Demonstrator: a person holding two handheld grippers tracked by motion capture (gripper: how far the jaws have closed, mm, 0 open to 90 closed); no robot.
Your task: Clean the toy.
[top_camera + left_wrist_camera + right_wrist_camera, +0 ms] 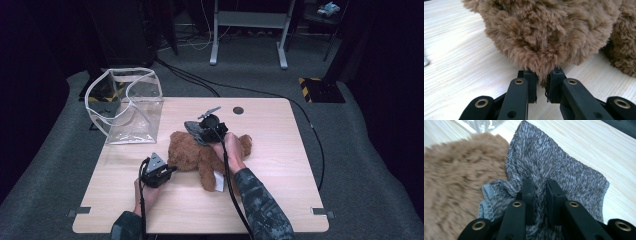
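High view is showing the wooden table (280, 150) with a brown teddy bear (192, 155) lying flat near the middle, long axis running roughly left to right across the table, and a clear plastic bag (127, 107) standing open at the far left corner, well apart from the bear. So the key thing for whatever's coming next: the left gripper (167, 170) is sitting at the bear's left end and the right gripper (200, 131) is hovering over its far side, closer to the bag-facing top of the bear. Left one is clamped down on a tuft of the bear's fur, you can see it pinching in the left gripper view (541, 83). Right one is clenched on a grey knitted cloth (554, 167), looks like a little garment or sock, hard to tell from the blur, and it's draping against the bear's fur (456, 182). The cloth is lying just above the bear, touching it.
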